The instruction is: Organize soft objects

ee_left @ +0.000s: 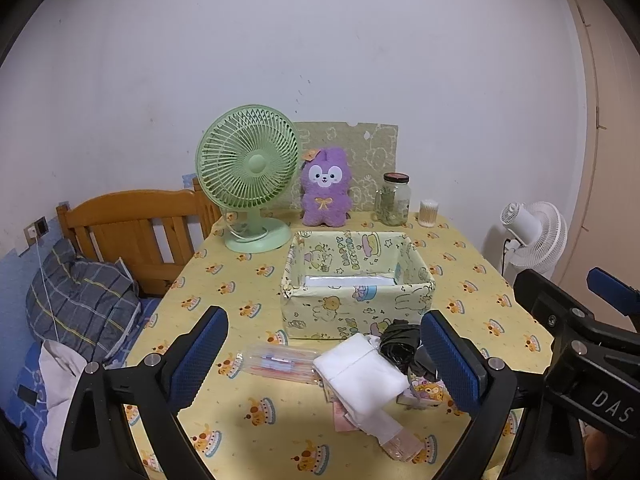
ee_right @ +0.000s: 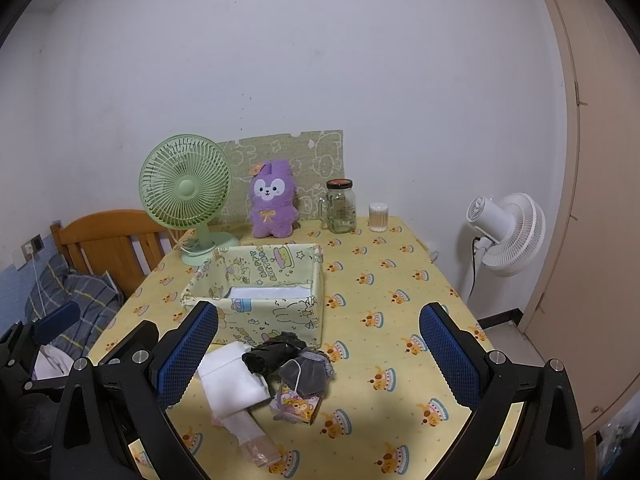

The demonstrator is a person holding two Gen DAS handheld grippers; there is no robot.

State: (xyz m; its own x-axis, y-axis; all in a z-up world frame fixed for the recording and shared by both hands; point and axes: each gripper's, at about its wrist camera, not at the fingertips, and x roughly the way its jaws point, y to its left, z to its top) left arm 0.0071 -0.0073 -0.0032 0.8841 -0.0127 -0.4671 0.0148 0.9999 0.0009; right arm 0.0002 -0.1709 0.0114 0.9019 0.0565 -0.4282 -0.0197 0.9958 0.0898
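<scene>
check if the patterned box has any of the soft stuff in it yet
Not yet: the patterned box shows only a bare white floor, and the white cloth and black bag lie outside on the table.

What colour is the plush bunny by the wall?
Purple plush bunny with a white face; clearest in the right wrist view.

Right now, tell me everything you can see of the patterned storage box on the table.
The storage box is an open-topped rectangular bin, seemingly wrapped in pale yellow paper or fabric printed with cartoon animals and lettering. It stands upright on the yellow tablecloth, in front of the purple plush and green fan. Inside, only a flat white sheet on the bottom shows. A pile of soft items lies against its near wall. Neither tool touches it.
</scene>
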